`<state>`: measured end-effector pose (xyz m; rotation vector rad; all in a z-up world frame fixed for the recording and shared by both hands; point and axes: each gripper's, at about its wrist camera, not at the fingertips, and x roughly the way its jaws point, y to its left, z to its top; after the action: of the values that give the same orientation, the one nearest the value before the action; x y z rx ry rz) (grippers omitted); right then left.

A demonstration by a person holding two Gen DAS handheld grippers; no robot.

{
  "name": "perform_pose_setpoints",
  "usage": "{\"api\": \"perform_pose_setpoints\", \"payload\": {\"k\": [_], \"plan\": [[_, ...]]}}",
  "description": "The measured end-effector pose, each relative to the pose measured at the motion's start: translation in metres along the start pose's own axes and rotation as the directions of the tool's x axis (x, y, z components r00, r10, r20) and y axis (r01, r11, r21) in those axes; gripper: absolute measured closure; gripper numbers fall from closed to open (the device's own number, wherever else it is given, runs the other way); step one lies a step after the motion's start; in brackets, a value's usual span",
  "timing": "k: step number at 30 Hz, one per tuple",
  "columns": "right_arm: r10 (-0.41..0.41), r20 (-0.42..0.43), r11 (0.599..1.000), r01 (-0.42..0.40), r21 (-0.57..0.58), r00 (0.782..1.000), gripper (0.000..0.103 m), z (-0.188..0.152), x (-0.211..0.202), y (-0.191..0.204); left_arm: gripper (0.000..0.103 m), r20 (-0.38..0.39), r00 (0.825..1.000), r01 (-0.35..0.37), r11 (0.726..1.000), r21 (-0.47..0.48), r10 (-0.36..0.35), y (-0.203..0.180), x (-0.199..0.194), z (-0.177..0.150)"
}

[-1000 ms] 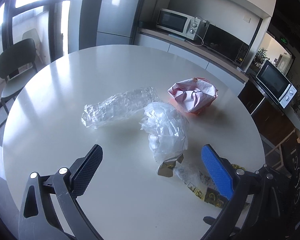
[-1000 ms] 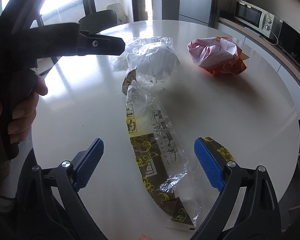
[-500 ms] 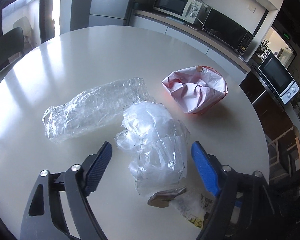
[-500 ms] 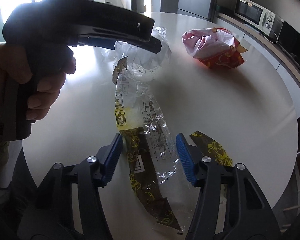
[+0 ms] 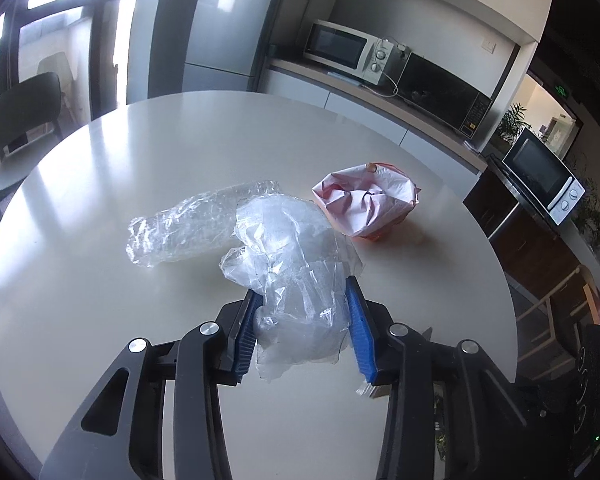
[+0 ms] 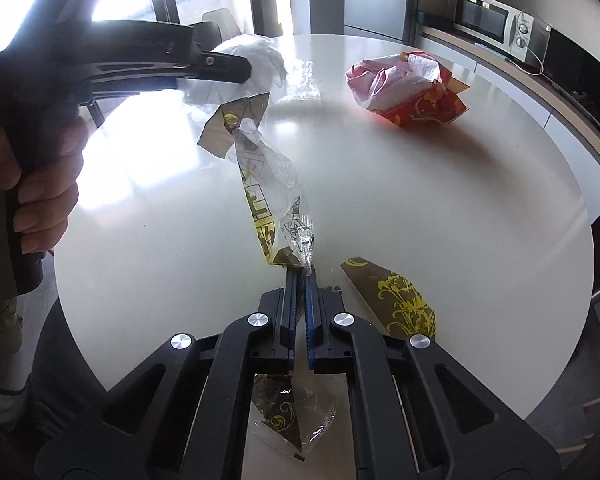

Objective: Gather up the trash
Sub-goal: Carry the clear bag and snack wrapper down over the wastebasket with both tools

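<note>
Both tools have a piece of litter in hand, so the step looks like the pick-up itself, with carrying off to follow; the left gripper is clenched on a crumpled clear plastic bag, its blue pads pressing the bag's near end from either side while the rest of the bag billows toward the far side; the right gripper has its jaws pressed nearly together on a long printed wrapper, which rises from the pinch up and to the left, seemingly lifted clear of the white round table along most of its length. Other trash lies loose on the table: a flattened clear bottle just left of the bag, touching or overlapping it; a pink and red crumpled bag farther off to the right; a dark scrap with yellow flourishes near the right gripper, apart from the held wrapper. No bin shows in either view; so the next move, as I judge it, calls for lifting both pieces away without loosening the grip, since thin film slips easily, then finding a place to drop them, perhaps the pink and red crumpled bag if it serves as the collector; the flattened clear bottle and the scrap are left to gather.
</note>
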<state>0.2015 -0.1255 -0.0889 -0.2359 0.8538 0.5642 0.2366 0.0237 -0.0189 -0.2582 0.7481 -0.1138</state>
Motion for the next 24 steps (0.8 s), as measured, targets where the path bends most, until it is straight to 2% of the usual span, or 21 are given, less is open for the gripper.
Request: {"api": "perform_pose_setpoints", "payload": {"k": [6, 8, 12, 15, 19, 24], "plan": [[0.034, 0.063, 0.997, -0.038, 0.07, 0.997, 0.1, -0.003, -0.022, -0.003, 0.063, 0.053, 0.999, -0.004, 1.0, -0.031, 0.006, 0.012, -0.041, -0.017], [0.085, 0.084, 0.991, -0.093, 0.098, 0.993, 0.1, -0.005, -0.031, -0.001, 0.063, 0.066, 0.998, -0.006, 1.0, -0.028, 0.008, 0.013, -0.054, -0.027], [0.056, 0.125, 0.996, -0.064, 0.064, 0.991, 0.1, -0.01, -0.053, 0.019, 0.063, 0.078, 0.997, 0.002, 0.999, -0.036, 0.001, 0.015, -0.075, -0.048], [0.071, 0.147, 0.996, -0.078, 0.042, 0.987, 0.1, -0.017, -0.067, 0.037, 0.063, 0.08, 0.997, -0.002, 0.999, -0.037, 0.005, 0.014, -0.088, -0.064], [0.104, 0.159, 0.993, -0.112, 0.045, 0.982, 0.1, -0.034, -0.074, 0.055, 0.063, 0.084, 0.996, -0.011, 1.0, -0.027, 0.013, 0.012, -0.108, -0.083], [0.155, 0.123, 0.987, -0.158, 0.021, 0.98, 0.1, -0.059, -0.075, 0.074, 0.063, 0.083, 0.996, -0.023, 1.0, -0.021, 0.025, 0.015, -0.134, -0.104]]}}
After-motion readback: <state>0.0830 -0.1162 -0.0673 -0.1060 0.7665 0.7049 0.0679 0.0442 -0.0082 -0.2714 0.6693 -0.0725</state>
